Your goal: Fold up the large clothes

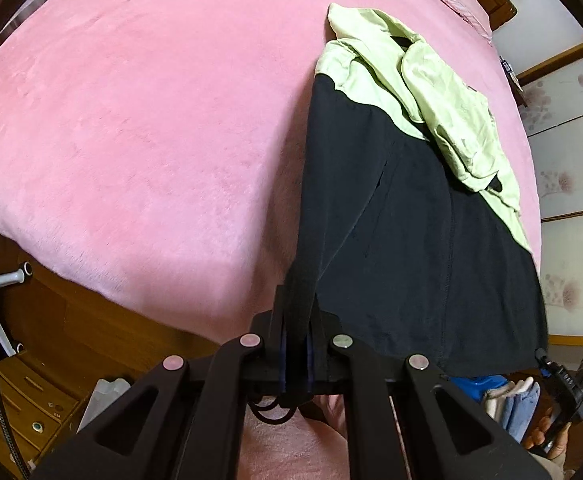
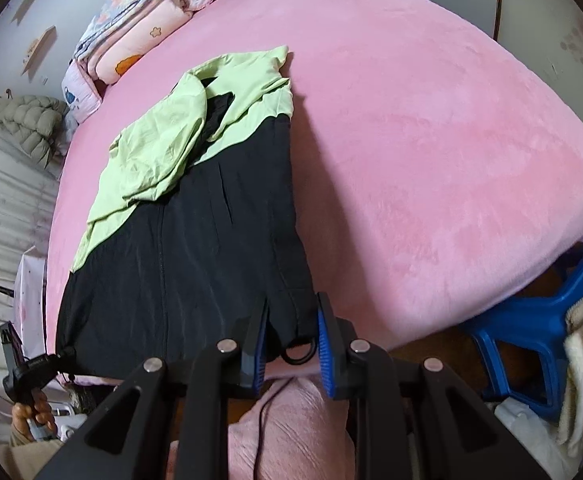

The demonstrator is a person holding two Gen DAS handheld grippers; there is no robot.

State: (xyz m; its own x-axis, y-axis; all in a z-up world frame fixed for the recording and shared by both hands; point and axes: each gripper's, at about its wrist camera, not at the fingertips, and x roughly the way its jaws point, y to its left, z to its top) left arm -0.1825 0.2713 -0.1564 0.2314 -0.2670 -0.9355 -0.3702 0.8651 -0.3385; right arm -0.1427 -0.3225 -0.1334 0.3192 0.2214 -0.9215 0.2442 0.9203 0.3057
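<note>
Black-and-lime nylon jacket (image 1: 403, 216) stretched lengthwise up the pink plush bed (image 1: 131, 120), hood end farthest, near hem pinched at either corner by left gripper (image 1: 297, 344) and right gripper (image 2: 291, 336), both clamped on cloth.
</note>
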